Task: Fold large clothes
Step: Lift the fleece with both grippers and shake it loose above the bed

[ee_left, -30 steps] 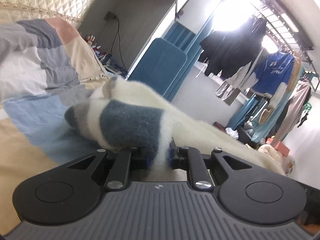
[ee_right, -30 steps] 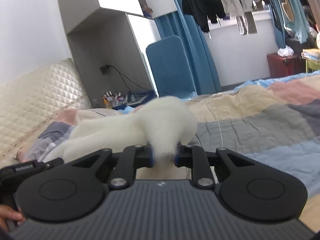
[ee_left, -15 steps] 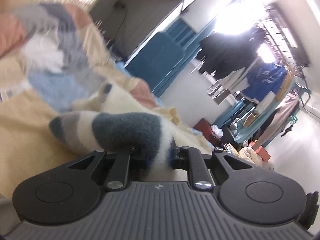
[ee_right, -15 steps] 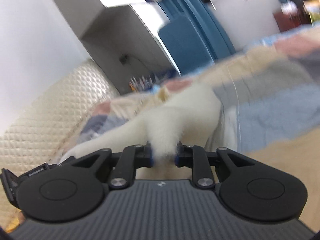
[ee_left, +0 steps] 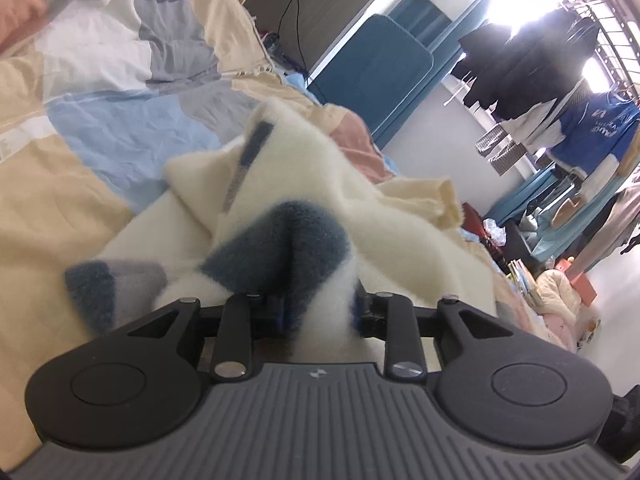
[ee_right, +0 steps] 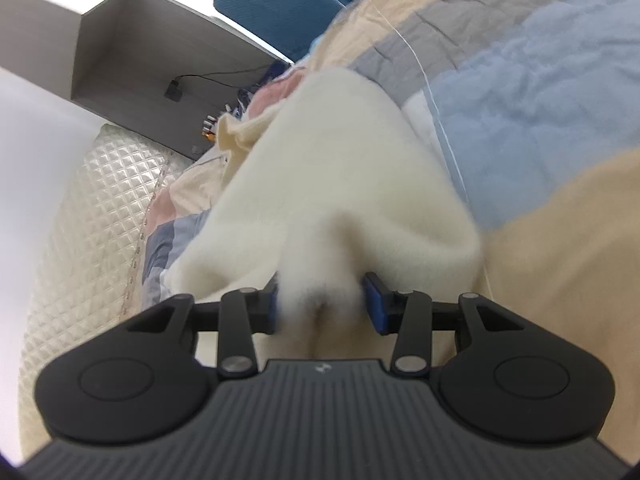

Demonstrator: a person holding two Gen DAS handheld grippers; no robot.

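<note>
Here both grippers clamp the fleecy cream garment (ee_left: 360, 216): left gripper (ee_left: 320, 314) on a blue-striped bunch (perhaps a sleeve), right gripper (ee_right: 320, 304) on a plain fold, likely keeping two ends controlled while its bulk trails ahead over the bed (ee_right: 560, 100).

The left wrist camera sits directly behind the left gripper (ee_left: 320, 314) and looks forward along its jaws, low over the bed (ee_left: 60, 200), toward the blue chair (ee_left: 384, 68) and the hanging clothes (ee_left: 532, 68). The right wrist camera sits behind the right gripper (ee_right: 322, 308), rolled to one side, facing the quilted headboard (ee_right: 88, 220) and wall recess (ee_right: 160, 48). Both views share the fuzzy cream garment (ee_left: 360, 208) at very close range, the patchwork bedspread and the blue chair.
</note>
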